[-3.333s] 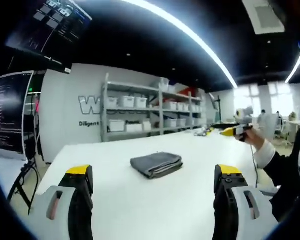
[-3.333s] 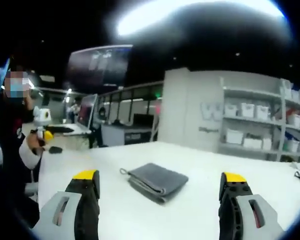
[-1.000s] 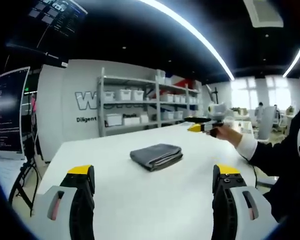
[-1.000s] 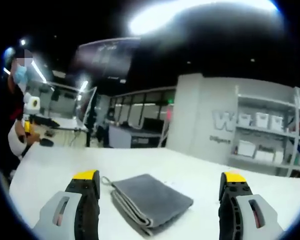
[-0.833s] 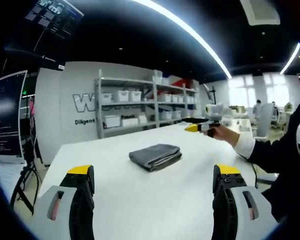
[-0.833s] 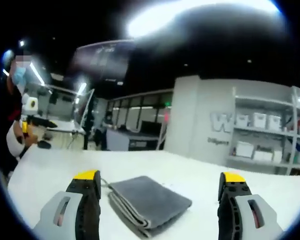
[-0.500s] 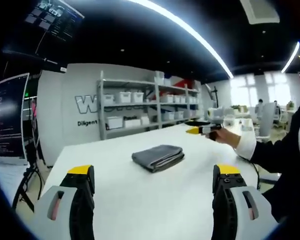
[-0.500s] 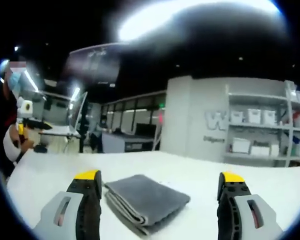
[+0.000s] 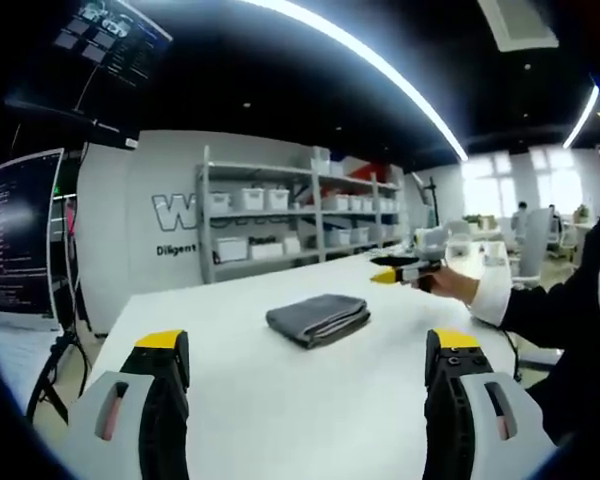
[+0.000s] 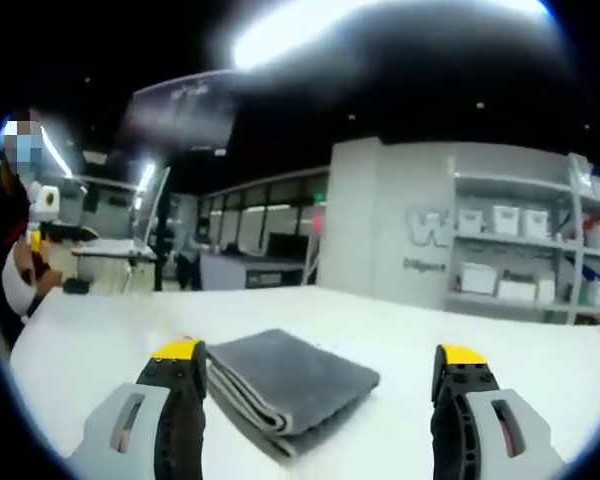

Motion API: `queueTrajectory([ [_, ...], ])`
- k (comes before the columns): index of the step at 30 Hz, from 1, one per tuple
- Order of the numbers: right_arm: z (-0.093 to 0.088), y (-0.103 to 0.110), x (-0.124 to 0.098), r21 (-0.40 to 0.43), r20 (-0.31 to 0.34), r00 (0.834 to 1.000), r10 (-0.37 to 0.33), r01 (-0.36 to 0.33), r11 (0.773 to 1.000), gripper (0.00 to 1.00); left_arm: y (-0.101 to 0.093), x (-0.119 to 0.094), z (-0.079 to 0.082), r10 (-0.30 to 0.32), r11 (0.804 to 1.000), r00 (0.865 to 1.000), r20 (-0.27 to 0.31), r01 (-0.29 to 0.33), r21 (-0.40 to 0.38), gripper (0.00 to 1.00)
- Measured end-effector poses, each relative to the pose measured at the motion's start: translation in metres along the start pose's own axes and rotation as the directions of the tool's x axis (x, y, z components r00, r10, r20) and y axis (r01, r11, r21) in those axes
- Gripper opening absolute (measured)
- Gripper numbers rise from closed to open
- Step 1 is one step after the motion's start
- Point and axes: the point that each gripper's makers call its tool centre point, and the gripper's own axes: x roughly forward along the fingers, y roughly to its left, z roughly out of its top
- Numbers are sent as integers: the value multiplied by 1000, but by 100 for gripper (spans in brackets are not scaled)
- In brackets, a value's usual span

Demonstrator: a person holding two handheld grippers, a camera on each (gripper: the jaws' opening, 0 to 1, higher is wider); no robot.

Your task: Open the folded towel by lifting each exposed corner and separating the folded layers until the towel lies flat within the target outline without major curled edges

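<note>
We bring our right gripper lower and closer to the folded towel, its left jaw now just beside the towel's near corner.

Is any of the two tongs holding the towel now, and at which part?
Nothing is held. The folded towel lies on the table. The right tongs are open around it; the left tongs are open, short of it.

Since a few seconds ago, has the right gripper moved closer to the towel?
Yes. In the left gripper view, the right gripper has come in from the table's far edge toward the towel.
</note>
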Motion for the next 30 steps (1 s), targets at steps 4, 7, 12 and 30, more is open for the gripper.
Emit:
queueTrajectory([
  [4,-3,-2,-1,5,-3,1000,-12,12,1000,91,0,1,-1,4,1000,1000,-6,-4,7,97],
  [7,-8,-10,-3,-13,-22,998,-51,51,999,94,-2,3,-2,4,1000,1000,-5,-4,13,97],
  [12,-15,-18,-5,-24,-47,996,-80,79,997,94,-3,3,-2,1,1000,1000,-6,-1,13,97],
  [30,-24,-23,-5,-12,-77,991,-109,108,994,92,6,3,-2,37,999,999,-5,-37,-11,96],
])
